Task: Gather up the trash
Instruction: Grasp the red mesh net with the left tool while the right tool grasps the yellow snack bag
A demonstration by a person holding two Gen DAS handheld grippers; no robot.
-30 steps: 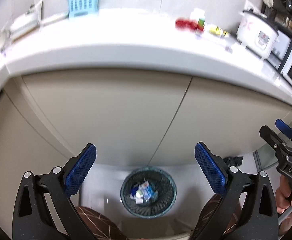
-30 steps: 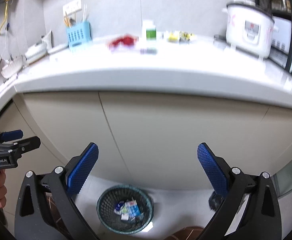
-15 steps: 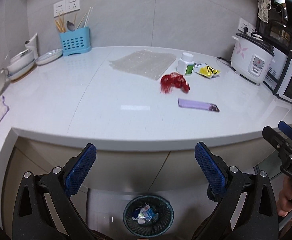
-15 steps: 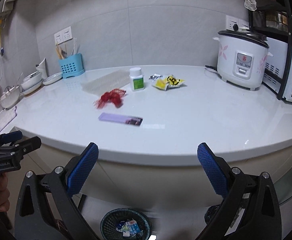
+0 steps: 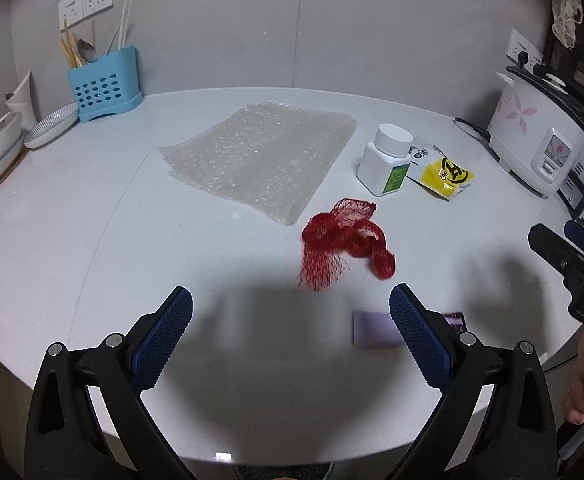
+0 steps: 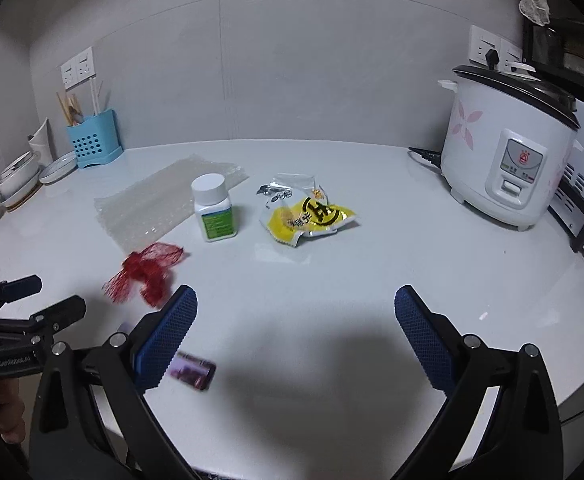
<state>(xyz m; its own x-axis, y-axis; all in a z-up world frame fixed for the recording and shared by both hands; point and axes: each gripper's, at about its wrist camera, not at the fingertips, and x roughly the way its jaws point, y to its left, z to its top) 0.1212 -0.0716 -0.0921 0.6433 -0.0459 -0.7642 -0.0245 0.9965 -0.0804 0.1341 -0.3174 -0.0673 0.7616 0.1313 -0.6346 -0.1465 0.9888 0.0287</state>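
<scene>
Red mesh netting [image 5: 344, 236]: crumpled, lying loose on the white countertop [image 5: 92, 240], just beside the near corner of the bubble wrap sheet [image 5: 260, 156]; nearest piece of trash to both tools.
Yellow wrapper [image 6: 308, 216]: torn open, flat on the counter to the right of the white pill bottle [image 6: 214, 208], well apart from the rice cooker [image 6: 508, 160].
Purple flat item [image 6: 194, 370]: at the counter's near edge, partly hidden behind a blue pad; cannot tell whether it is trash or a phone.
Left gripper [image 5: 290, 336]: jaws spread wide, nothing between them, hovering over the near edge of the counter, short of the netting.
Right gripper [image 6: 296, 332]: jaws equally wide, empty, facing the open stretch of counter below the wrapper.
Step in hand (judgement): approach and first pick; no item on the counter is yet collected.
Recommended method: bring the left tool forward and slightly right so the netting's bulk sits between the pads; close on the dense knot, not on the loose fringe, which would likely slip out.
Right tool: line up square on the wrapper's raised crumpled edge, since a flat foil face offers little to pinch.
Risk: nudging the upright bottle while reaching for the wrapper; taking the purple item without confirming what it is.
</scene>
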